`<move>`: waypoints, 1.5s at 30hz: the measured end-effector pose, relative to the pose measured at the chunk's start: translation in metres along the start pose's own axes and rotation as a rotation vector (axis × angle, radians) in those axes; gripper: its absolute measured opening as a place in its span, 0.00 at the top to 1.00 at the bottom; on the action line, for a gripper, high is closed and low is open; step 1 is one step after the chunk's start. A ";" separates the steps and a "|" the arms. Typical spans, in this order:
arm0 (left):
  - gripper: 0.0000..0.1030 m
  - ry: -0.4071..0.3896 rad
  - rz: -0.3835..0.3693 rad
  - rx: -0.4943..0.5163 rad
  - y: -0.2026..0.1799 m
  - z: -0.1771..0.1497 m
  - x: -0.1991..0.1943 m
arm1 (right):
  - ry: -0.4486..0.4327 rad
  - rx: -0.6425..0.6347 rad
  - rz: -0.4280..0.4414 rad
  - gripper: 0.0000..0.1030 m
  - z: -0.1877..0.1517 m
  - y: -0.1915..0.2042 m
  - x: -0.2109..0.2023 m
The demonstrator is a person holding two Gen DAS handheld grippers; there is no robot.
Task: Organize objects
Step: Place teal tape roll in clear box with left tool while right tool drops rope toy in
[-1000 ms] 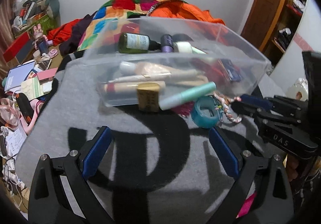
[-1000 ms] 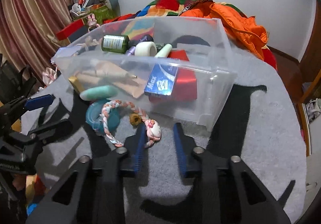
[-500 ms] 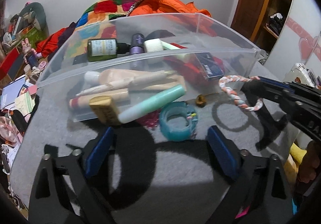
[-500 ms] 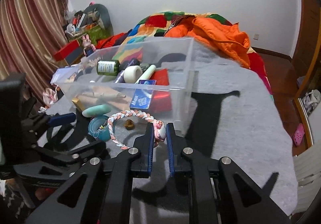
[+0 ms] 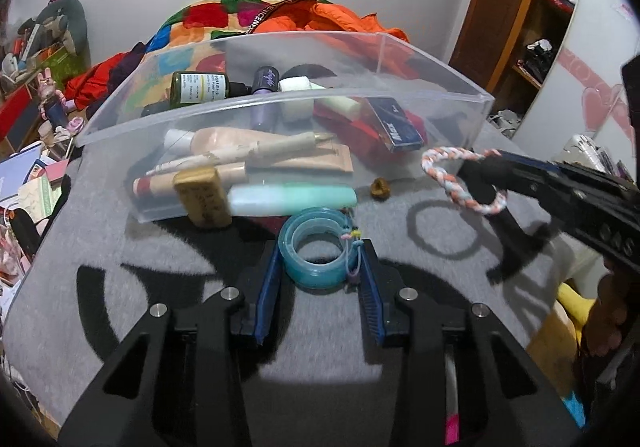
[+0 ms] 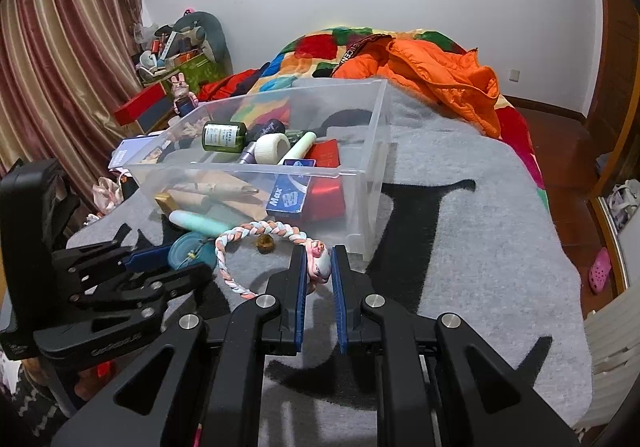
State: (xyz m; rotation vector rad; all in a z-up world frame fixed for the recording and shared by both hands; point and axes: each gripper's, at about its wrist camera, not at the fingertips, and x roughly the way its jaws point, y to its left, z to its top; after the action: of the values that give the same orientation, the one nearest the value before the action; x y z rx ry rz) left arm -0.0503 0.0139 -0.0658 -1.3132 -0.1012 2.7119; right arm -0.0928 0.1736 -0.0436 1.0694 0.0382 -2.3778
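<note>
Ahead of my fingers stands a clear plastic bin (image 5: pixel 420 59), its hard walls showing a green bottle (image 5: pixel 199 87), purple vial (image 5: pixel 265 81), white roll (image 5: pixel 295 83), blue Max box (image 5: pixel 394 123), red packet and beige tubes heaped inside. My right gripper (image 6: pixel 319 267) is clenched on the pink knob of a braided rope ring (image 6: pixel 256 227), which hangs above the grey rug (image 6: pixel 460 247). My left gripper (image 5: pixel 319 257) brackets a glossy teal tape roll (image 5: pixel 316 247) on the rug, but I cannot tell whether its pads press it; a mint tube (image 5: pixel 292 199) and tan cork (image 5: pixel 203 197) lie just beyond, against the bin.
</note>
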 end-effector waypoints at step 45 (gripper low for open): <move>0.63 -0.168 0.021 0.021 0.026 0.064 -0.042 | -0.140 0.003 0.004 0.89 0.063 0.014 -0.001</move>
State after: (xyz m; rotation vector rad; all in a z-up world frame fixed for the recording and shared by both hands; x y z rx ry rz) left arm -0.0775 -0.0180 0.0036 -1.0858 -0.0754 2.8287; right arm -0.1287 0.1479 0.0028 0.9007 -0.0173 -2.4431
